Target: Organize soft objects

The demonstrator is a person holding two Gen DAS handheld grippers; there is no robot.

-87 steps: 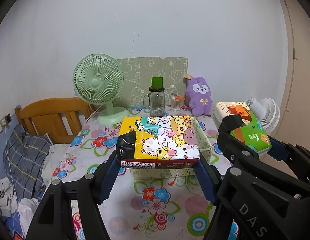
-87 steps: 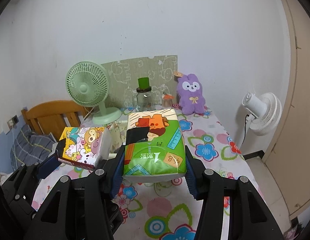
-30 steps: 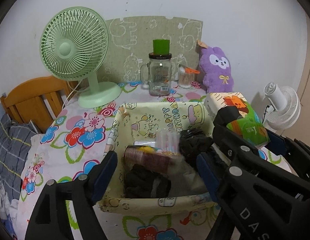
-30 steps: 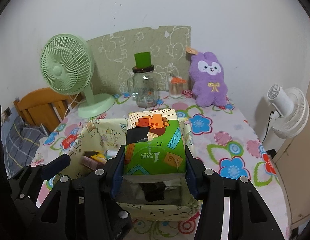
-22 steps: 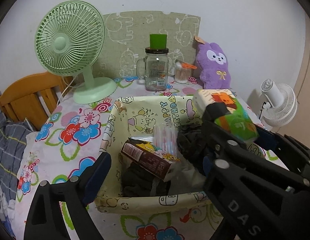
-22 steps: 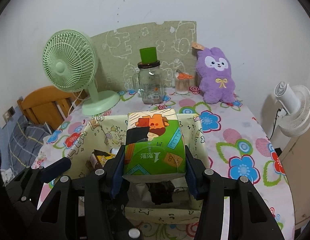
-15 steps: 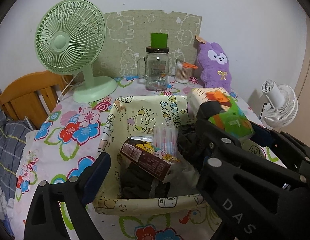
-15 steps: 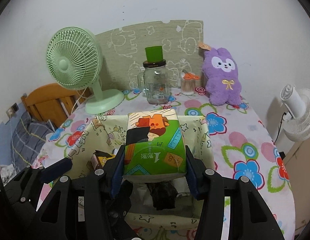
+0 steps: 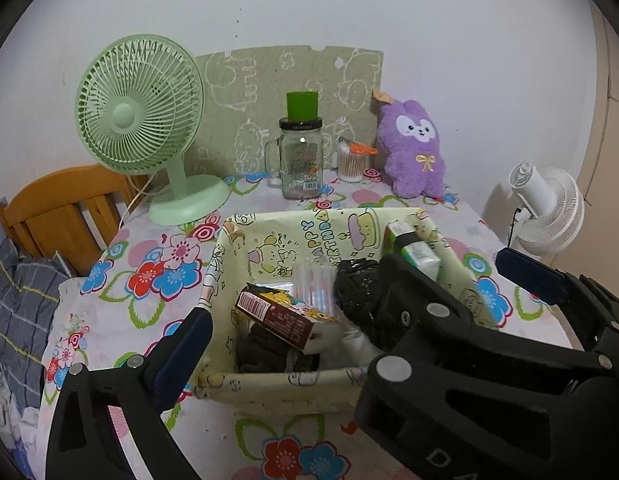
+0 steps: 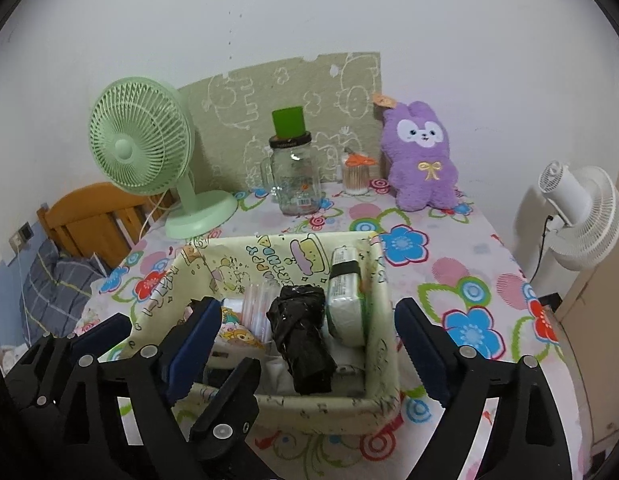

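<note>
A pale yellow fabric basket (image 9: 277,380) (image 10: 383,280) stands on the flowered table. Inside lie the cartoon tissue pack (image 9: 283,318) (image 10: 239,336), tilted at the left, a black bundle (image 9: 355,290) (image 10: 301,336) in the middle, and the green tissue pack (image 9: 413,250) (image 10: 345,296) standing on edge against the right wall. My left gripper (image 9: 305,344) is open and empty over the basket's front. My right gripper (image 10: 305,342) is open and empty just above the basket. A purple plush rabbit (image 9: 415,152) (image 10: 423,158) sits at the back right.
A green desk fan (image 9: 145,128) (image 10: 145,148) stands at the back left. A glass jar with a green cap (image 9: 301,160) (image 10: 291,172) and a cotton swab jar (image 10: 355,178) stand at the back. A white fan (image 10: 581,216) is off the right edge, a wooden chair (image 9: 65,208) at the left.
My left gripper let go of the cartoon pack into the basket and opened. My right gripper opened and the green pack dropped into the basket's right side.
</note>
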